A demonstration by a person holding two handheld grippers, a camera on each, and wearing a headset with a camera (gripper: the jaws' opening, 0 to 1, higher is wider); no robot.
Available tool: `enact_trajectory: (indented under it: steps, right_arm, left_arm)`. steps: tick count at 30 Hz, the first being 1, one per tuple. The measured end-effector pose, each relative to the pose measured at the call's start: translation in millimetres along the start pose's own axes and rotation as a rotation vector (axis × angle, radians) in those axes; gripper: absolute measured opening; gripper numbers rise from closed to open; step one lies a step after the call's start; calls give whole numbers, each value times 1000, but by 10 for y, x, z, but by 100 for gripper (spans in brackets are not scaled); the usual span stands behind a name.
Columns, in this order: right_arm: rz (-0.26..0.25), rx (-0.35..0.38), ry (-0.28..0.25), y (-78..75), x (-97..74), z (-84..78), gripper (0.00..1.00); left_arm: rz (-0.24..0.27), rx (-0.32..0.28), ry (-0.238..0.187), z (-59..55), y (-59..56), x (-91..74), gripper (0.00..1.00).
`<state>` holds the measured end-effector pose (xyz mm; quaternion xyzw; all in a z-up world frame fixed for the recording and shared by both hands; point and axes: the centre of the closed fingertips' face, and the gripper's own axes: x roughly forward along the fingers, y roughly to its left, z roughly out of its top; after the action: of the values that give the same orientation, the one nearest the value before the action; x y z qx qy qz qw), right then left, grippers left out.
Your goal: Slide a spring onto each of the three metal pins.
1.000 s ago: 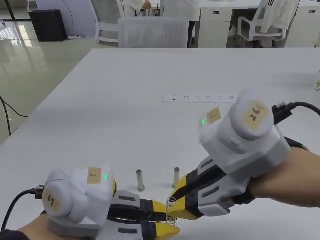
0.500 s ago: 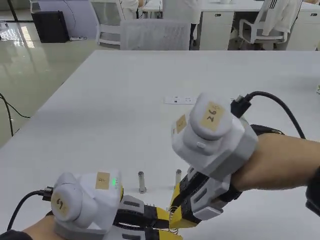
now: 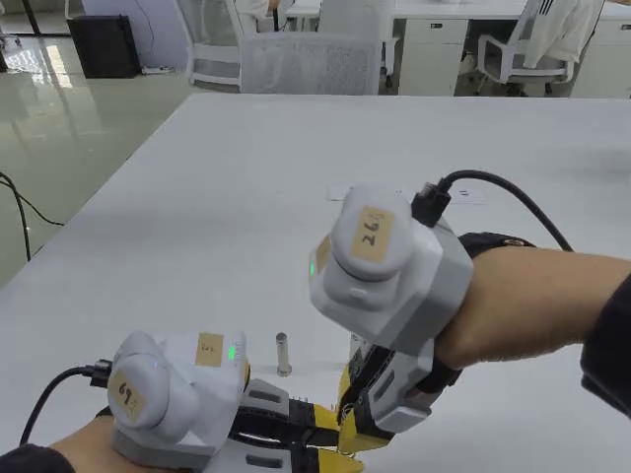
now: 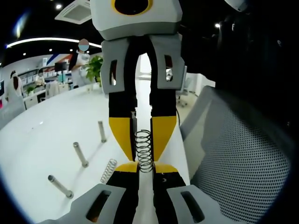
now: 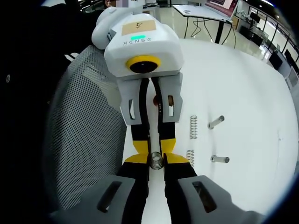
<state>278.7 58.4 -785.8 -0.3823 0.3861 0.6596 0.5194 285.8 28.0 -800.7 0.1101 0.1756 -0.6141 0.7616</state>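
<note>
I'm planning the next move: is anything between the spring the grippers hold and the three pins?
Nothing upright. The left gripper and right gripper both grip the held spring. In the left gripper view a loose spring lies flat on the table between it and the pins, probably low enough to pass over.

The left gripper [image 4: 145, 173] and the right gripper [image 5: 156, 164] both have white housings, black jaws and yellow tips. Each carries a tan label [image 3: 372, 234] with dark handwritten digits, and a green light [image 3: 233, 352] shows on the left one. The spring [image 4: 144, 149] is silvery, like the loose spring [image 4: 108, 170] near the table's edge. The pins [image 4: 80, 154] are dull grey. The table [image 3: 246, 197] is plain white, the cable [image 3: 493, 185] black, the chair [image 4: 233, 158] grey mesh.
</note>
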Motion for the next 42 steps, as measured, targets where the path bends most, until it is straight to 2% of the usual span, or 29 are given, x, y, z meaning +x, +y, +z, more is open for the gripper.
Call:
enact_trajectory:
  steps: [8, 11, 21, 29, 33, 37, 42]
  right_arm:
    - [5, 3, 15, 2, 26, -18, 8]
    - [-7, -4, 13, -16, 16, -5, 8]
    - [-40, 0, 19, -112, -92, -3, 8]
    - [-73, 21, 25, -212, -222, -79, 8]
    - [-87, 34, 21, -256, -283, -111, 8]
    - [-102, 51, 24, -306, -355, -180, 8]
    - [-119, 72, 29, -355, -432, -267, 8]
  left_arm:
    - [1, -16, -5, 20, 15, 1, 2]
    - [9, -31, -21, 24, 38, -15, 2]
    - [45, -22, -66, 89, 120, -27, 4]
    - [65, -54, -68, 41, 158, -58, 16]
    - [77, -79, -82, 41, 187, -103, 20]
    - [94, -97, -81, 8, 224, -158, 30]
    - [122, -114, -88, -6, 274, -243, 34]
